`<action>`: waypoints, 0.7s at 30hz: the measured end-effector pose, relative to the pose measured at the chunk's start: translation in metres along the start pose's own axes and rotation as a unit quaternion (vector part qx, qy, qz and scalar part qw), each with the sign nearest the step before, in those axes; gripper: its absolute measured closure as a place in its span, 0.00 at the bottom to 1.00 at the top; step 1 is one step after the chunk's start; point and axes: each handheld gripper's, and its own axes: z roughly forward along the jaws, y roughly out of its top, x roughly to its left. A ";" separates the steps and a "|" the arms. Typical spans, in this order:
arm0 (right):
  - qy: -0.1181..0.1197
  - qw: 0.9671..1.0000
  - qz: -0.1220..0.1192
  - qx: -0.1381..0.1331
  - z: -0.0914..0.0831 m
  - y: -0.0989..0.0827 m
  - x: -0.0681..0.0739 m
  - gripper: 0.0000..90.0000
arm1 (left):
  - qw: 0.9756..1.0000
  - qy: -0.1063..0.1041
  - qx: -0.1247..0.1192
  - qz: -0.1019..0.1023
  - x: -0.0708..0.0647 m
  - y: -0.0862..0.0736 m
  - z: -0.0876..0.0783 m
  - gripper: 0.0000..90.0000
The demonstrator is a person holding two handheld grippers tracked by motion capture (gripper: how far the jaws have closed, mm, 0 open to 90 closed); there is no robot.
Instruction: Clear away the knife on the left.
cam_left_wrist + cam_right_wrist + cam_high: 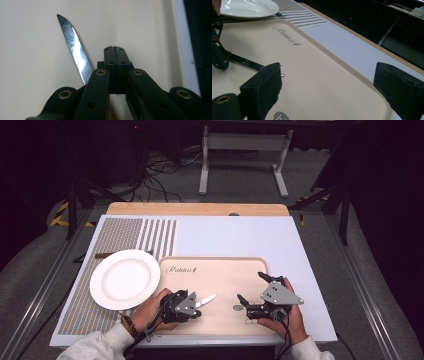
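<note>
Because our left gripper (pixel 192 303) has its jaws pressed fully together and the knife (pixel 75 48) juts out beside them, not between the pads, we cannot tell how the handle is held, if at all. The blade hangs low over the cream tray (pixel 220 267), its tip aimed toward our right gripper (pixel 252 292), whose jaws stand wide and empty. If the hold is only on an edge of the handle, we risk the knife pivoting or dropping onto the tray. Swinging it left, we could also clip the white plate (pixel 125 279), which sits just beside the tray.
</note>
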 end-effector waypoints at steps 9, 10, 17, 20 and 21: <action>0.004 1.000 -0.004 0.007 0.002 -0.001 0.002 0.10 | 0.999 0.021 0.018 -0.015 0.007 -0.004 -0.004 1.00; 0.004 1.000 -0.005 0.008 0.002 -0.001 0.002 0.10 | 0.999 0.023 0.020 -0.019 0.008 -0.005 -0.005 1.00; 0.003 1.000 -0.005 0.008 0.001 -0.001 0.001 0.10 | 0.999 0.034 0.030 -0.027 0.008 -0.012 -0.010 1.00; 0.004 1.000 -0.006 0.008 0.001 -0.001 0.002 0.10 | 0.998 0.043 0.035 -0.030 0.007 -0.016 -0.014 1.00; 0.005 1.000 -0.006 0.008 0.002 -0.001 0.002 0.10 | 0.998 0.043 0.038 -0.033 0.008 -0.019 -0.016 1.00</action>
